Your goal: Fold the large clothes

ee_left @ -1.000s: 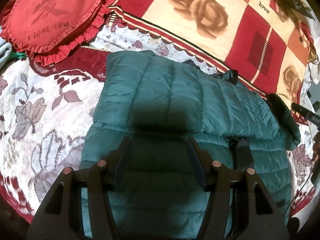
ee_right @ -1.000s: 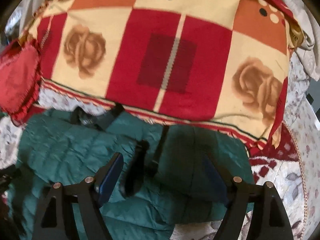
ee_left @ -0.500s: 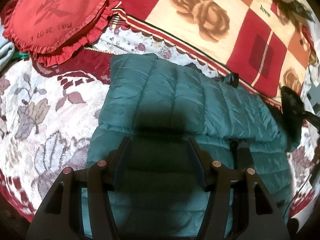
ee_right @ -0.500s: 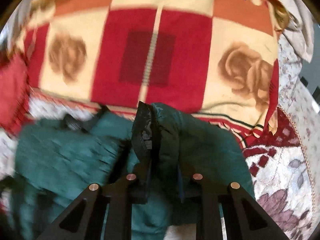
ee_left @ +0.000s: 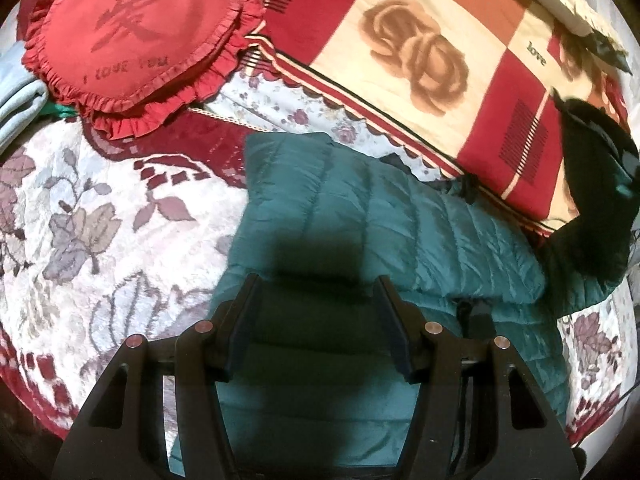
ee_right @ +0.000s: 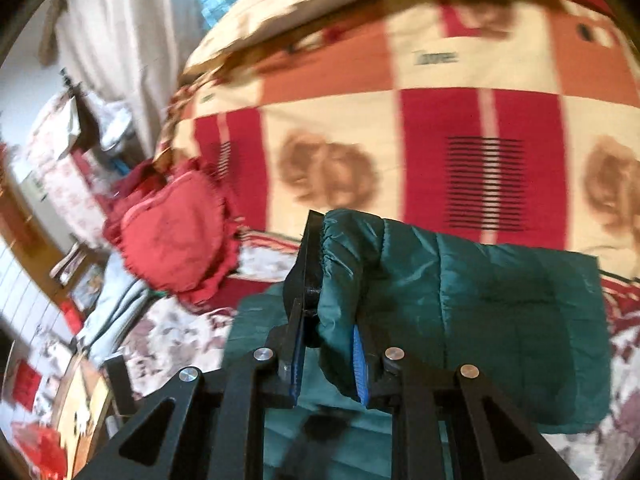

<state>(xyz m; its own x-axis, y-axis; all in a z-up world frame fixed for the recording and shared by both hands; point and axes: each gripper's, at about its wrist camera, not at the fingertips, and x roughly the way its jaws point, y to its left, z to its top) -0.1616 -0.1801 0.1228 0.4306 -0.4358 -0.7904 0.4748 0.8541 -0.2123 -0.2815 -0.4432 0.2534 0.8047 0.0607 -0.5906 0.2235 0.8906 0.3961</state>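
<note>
A teal quilted puffer jacket (ee_left: 360, 240) lies on the flowered bedspread (ee_left: 100, 208), one sleeve folded across its body. My left gripper (ee_left: 316, 312) is open and empty, hovering just above the jacket's lower half. My right gripper (ee_right: 328, 344) is shut on the jacket's other sleeve (ee_right: 460, 312) near its elastic cuff and holds it lifted above the bed. That raised sleeve also shows in the left wrist view (ee_left: 596, 184) at the far right, dark against the blanket.
A red heart-shaped cushion (ee_left: 136, 40) lies at the back left. A red and cream rose-patterned blanket (ee_left: 420, 64) is piled along the back of the bed. A pale blue cloth (ee_left: 16, 100) lies at the left edge. Furniture and a curtain (ee_right: 120, 32) stand beyond the bed.
My right gripper closed on the jacket sleeve and lifted it up, swinging left. My left gripper stayed open over the jacket, drifting slightly.
</note>
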